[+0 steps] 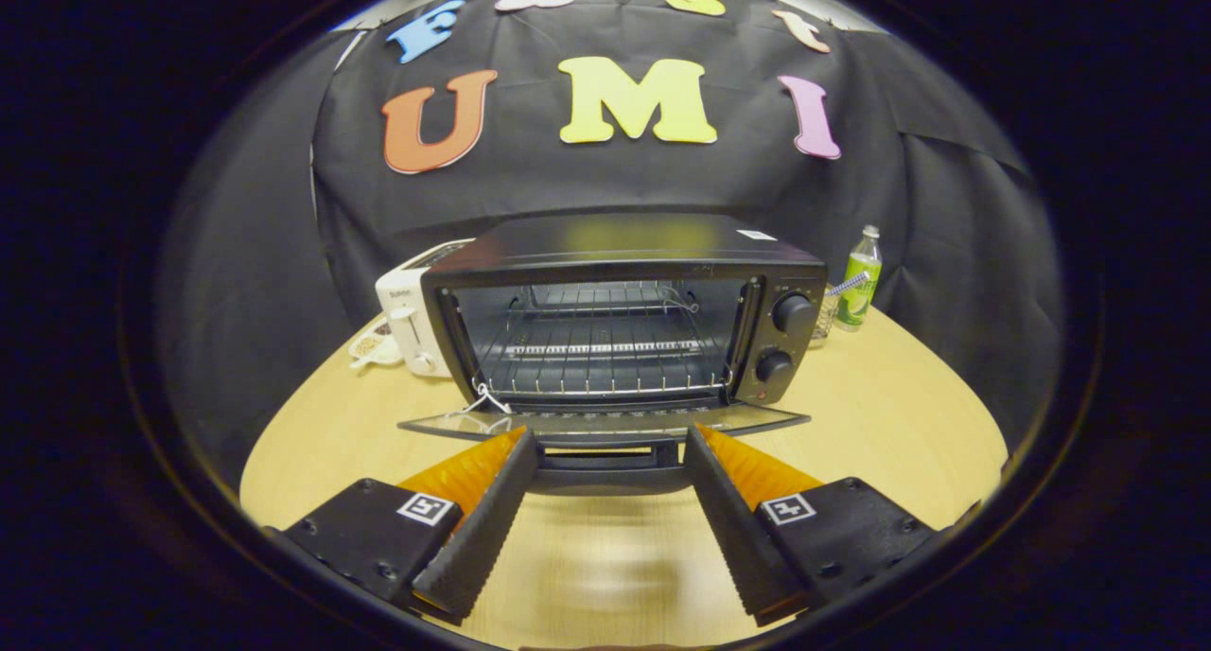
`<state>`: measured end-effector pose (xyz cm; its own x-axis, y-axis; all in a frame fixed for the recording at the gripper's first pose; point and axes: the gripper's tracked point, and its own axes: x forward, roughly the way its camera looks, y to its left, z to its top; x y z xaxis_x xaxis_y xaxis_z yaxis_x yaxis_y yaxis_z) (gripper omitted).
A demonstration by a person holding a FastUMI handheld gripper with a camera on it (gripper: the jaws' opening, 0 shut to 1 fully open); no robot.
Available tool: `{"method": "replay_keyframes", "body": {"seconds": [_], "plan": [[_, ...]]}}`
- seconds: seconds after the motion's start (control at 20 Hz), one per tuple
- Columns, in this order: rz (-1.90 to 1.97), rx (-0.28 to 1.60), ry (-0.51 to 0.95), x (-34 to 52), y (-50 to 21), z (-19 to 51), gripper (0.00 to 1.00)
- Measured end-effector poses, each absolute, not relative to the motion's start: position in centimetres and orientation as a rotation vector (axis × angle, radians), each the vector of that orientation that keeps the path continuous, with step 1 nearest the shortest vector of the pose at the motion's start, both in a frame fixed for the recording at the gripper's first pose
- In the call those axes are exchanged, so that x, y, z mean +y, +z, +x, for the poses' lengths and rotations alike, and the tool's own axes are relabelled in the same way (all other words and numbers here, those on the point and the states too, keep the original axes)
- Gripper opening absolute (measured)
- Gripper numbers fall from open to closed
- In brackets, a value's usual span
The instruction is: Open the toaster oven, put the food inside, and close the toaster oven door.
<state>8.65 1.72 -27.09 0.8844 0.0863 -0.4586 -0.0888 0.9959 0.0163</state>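
Observation:
A black toaster oven (624, 254) stands on the wooden table (880, 414) straight ahead of my fingers. Its glass door (605, 422) hangs fully down and lies flat toward me. The door's dark handle (605, 466) sits between my fingertips, which reach its two ends. My gripper (608, 435) is open, with a wide gap and nothing pressed between the fingers. Inside the oven a wire rack (596, 367) is bare. A thin white string (481, 400) hangs at the door's left hinge. Two round knobs (790, 312) sit on the oven's right panel.
A white pop-up toaster (409, 322) stands just left of the oven, with a small plate of something pale (374, 348) beside it. A green bottle (859, 282) and a small wire basket (825, 315) stand to the oven's right. Bare tabletop lies under my fingers.

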Motion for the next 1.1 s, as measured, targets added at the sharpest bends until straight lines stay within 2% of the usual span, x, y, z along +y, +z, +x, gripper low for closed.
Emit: {"method": "replay_keyframes", "body": {"seconds": [0.85,1.1], "plan": [[0.009,0.584,0.102,0.5,-33.9,6.3,1.0],[0.084,0.655,0.206,1.9,-32.8,4.7,0.97]]}}
